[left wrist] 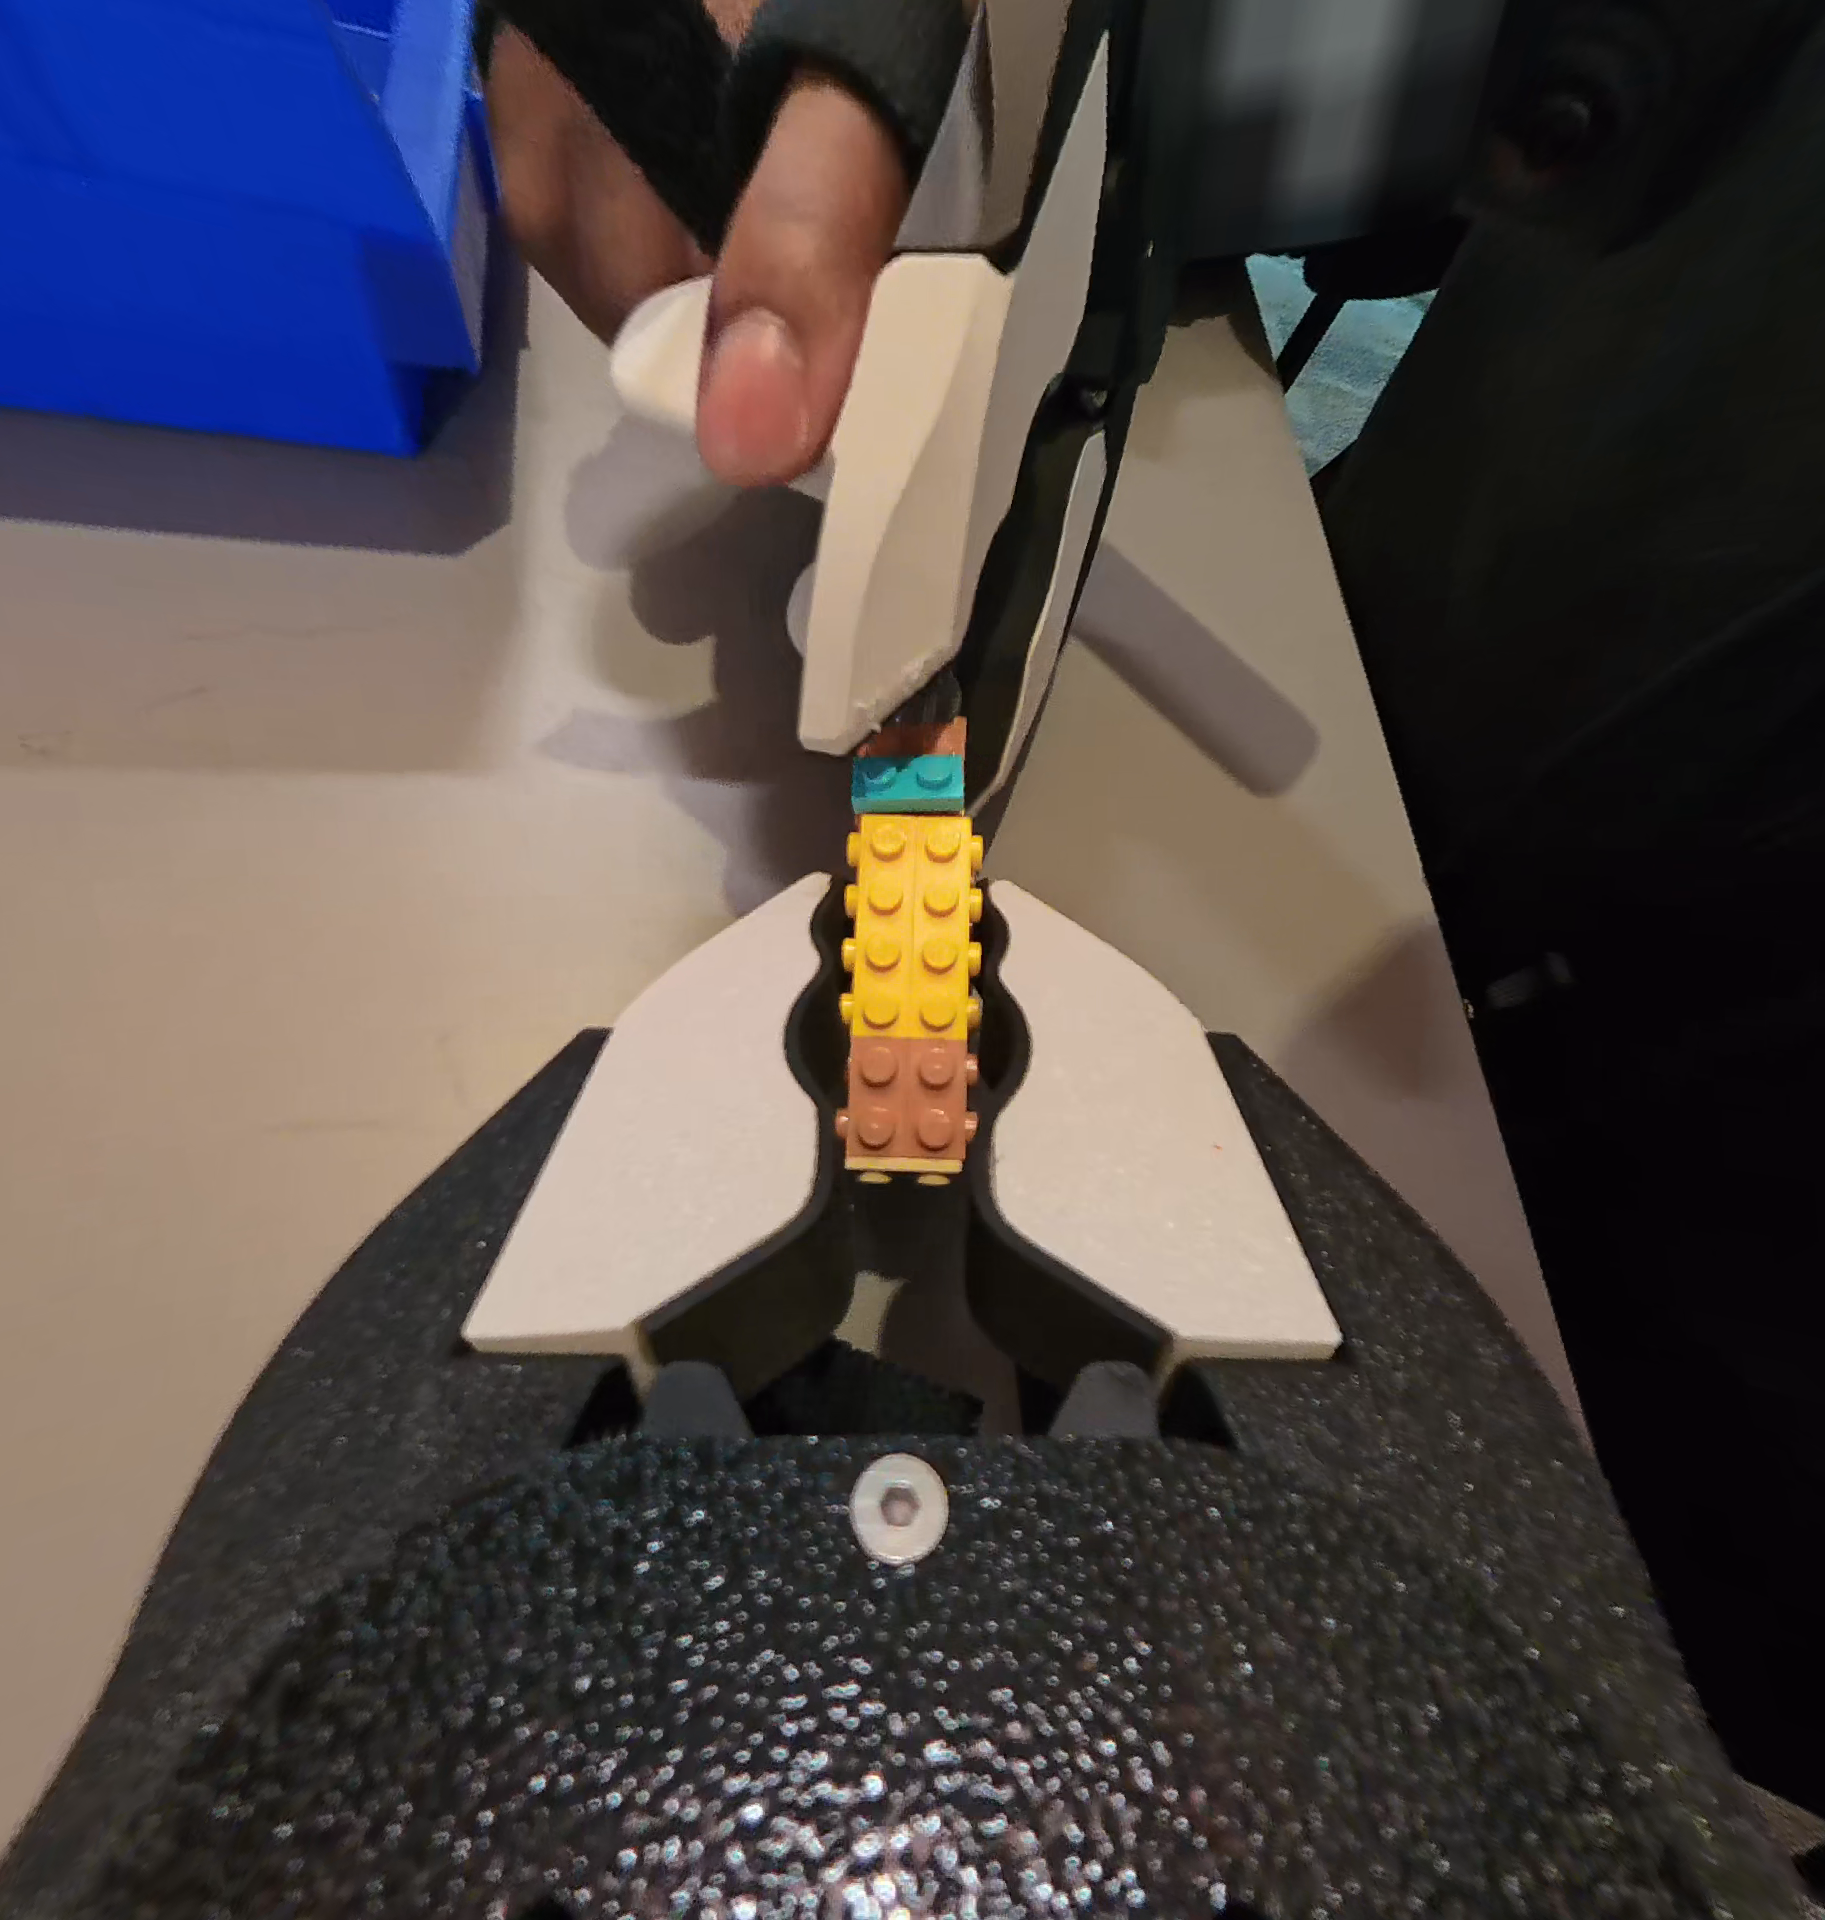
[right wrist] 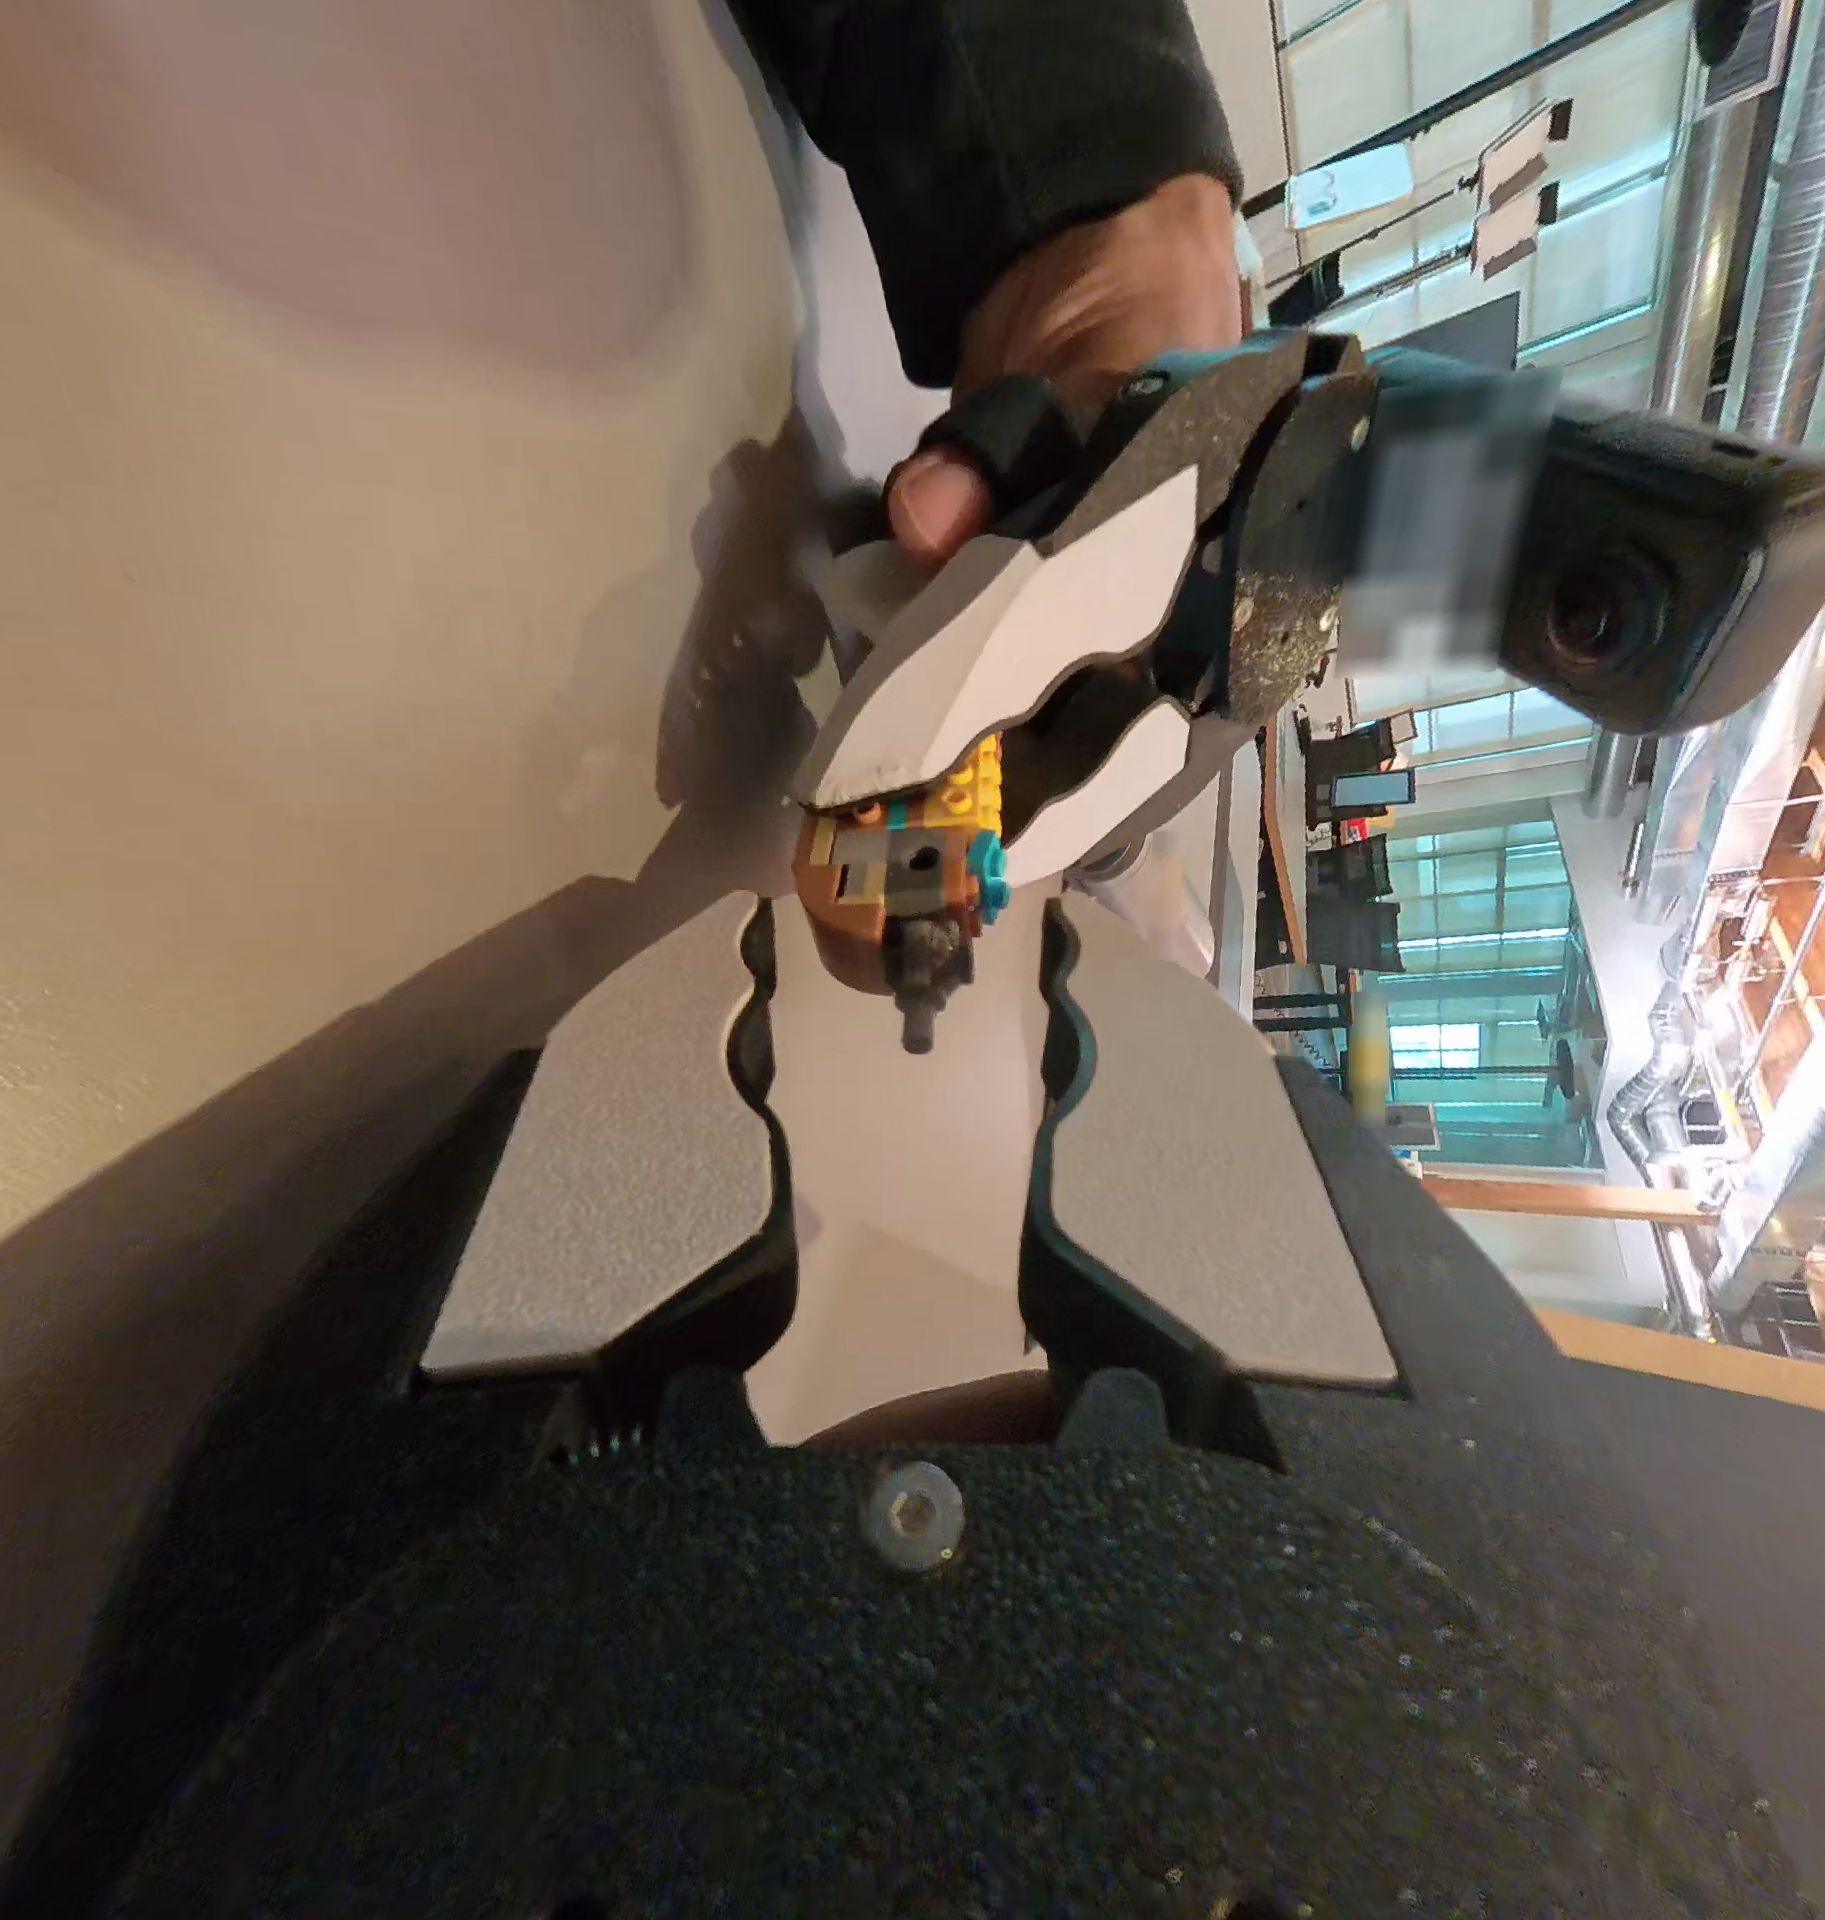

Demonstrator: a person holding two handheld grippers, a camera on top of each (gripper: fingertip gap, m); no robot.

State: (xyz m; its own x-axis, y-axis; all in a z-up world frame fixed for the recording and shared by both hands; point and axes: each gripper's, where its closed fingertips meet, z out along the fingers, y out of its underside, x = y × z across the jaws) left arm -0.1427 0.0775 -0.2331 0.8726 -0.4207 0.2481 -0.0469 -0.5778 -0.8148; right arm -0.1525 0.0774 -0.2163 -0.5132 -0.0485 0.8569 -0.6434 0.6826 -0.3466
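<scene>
My left gripper (left wrist: 910, 894) is shut on a toy-brick assembly (left wrist: 913, 935). It has a yellow studded middle, a brown rear section and a teal plate (left wrist: 908, 784) at the far end. In the right wrist view the left gripper (right wrist: 929, 810) holds the same assembly (right wrist: 856, 894), whose brown and grey end with a dark grey pin (right wrist: 923, 997) points toward me. My right gripper (right wrist: 903, 914) is open. Its fingertips stand on either side of that end, with a gap on both sides. In the left wrist view one right finger (left wrist: 887, 520) reaches down to the brown end just beyond the teal plate.
A blue bin (left wrist: 191, 208) stands at the back left of the beige table (left wrist: 212, 935). The table's edge runs down the right side, with dark shapes beyond it. A person's hand (left wrist: 773, 312) holds the right gripper. A camera (right wrist: 1666, 582) sits on the left gripper. Left and right tips are no more than a few centimetres apart.
</scene>
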